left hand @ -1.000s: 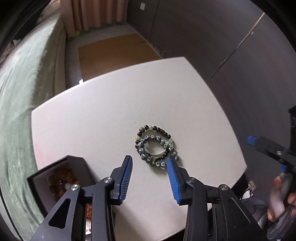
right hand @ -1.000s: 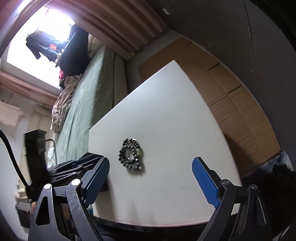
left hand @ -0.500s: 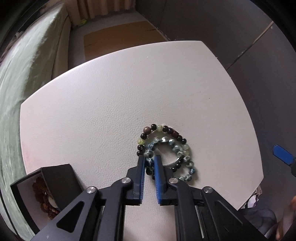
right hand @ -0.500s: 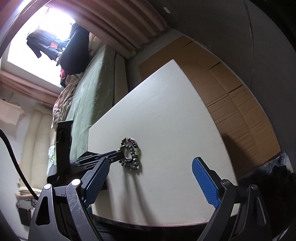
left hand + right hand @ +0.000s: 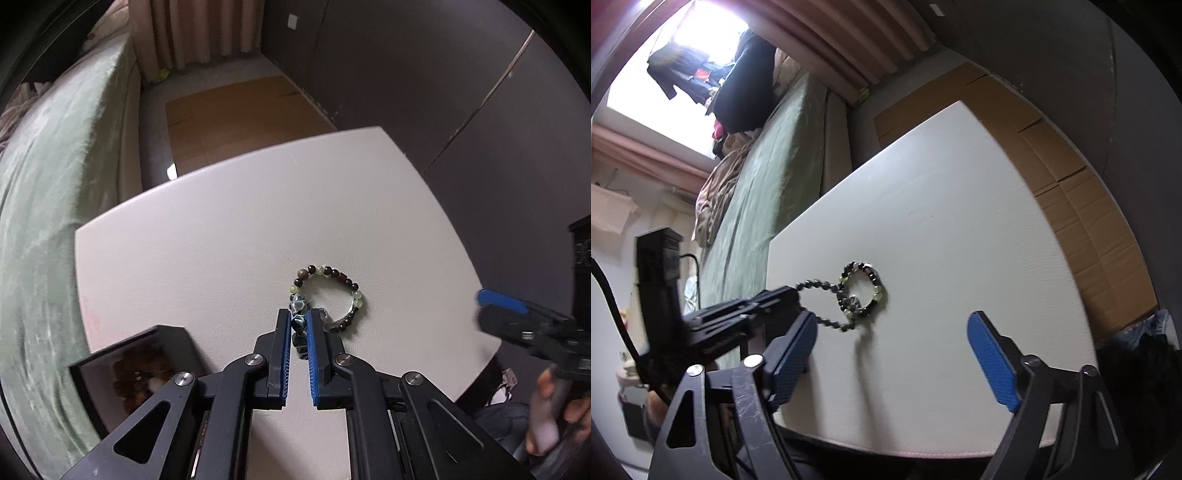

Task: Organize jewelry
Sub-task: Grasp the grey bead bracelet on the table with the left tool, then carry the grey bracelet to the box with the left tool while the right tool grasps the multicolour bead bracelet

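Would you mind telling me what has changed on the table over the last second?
The left gripper closed on the blue-green bead bracelet and has begun drawing it off the mixed-bead bracelet, stretching it toward the table's edge. The right gripper has just narrowed slightly, with nothing between its jaws. The mixed-bead bracelet and the open jewelry box stayed put.

bracelet (image 5: 332, 286) on table (image 5: 221, 240) (box (image 5: 140, 365) left)
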The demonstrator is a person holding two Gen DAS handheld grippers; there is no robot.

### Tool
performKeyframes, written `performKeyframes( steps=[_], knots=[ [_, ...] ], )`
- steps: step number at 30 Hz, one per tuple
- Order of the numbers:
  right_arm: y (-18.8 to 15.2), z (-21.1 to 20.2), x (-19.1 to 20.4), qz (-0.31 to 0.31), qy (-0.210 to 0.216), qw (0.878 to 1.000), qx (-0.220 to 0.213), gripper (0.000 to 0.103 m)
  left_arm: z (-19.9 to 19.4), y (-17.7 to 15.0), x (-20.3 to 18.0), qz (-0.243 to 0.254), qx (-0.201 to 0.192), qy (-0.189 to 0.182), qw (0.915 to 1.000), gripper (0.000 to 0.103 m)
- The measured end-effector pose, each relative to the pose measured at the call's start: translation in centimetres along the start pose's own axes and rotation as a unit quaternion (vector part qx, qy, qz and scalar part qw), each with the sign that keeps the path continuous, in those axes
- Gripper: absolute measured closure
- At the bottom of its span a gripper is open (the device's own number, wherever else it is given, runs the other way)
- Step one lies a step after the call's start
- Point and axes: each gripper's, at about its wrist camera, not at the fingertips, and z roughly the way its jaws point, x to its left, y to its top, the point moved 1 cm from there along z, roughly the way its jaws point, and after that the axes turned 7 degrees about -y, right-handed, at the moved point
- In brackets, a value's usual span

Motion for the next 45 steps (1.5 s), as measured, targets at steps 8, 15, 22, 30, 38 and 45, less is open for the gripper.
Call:
performKeyframes(
  steps=[8,15,22,30,38,45],
  knots=[
    [0.3,3.0,2.2,-0.025,-0.017,0.999,0.014,0.051,-4.0,-0.2,0.8,-0.008,-0.035,0.005,0.9994,0.095],
    [0.7,5.5,4.3,-0.057,-0.056,0.997,0.012,0.058,-6.9,-0.7,2.8,-0.018,-0.056,0.012,0.9982,0.095],
    [1.0,7.8,6.0,-0.100,-0.124,0.987,0.003,0.058,-8.9,-1.3,4.8,-0.025,-0.068,0.020,0.9972,0.095],
    [0.8,8.9,6.7,-0.137,-0.187,0.973,0.005,0.093,-10.6,-2.0,6.3,-0.034,-0.076,0.030,0.9961,0.095],
    [0.2,5.8,7.0,-0.112,-0.120,0.986,-0.002,0.093,-11.5,-3.5,6.7,-0.030,-0.076,0.022,0.9964,0.095],
    [-0.7,2.0,7.9,-0.100,-0.050,0.993,-0.034,0.093,-12.4,-4.6,6.6,-0.032,-0.081,0.012,0.9961,0.095]
  ],
)
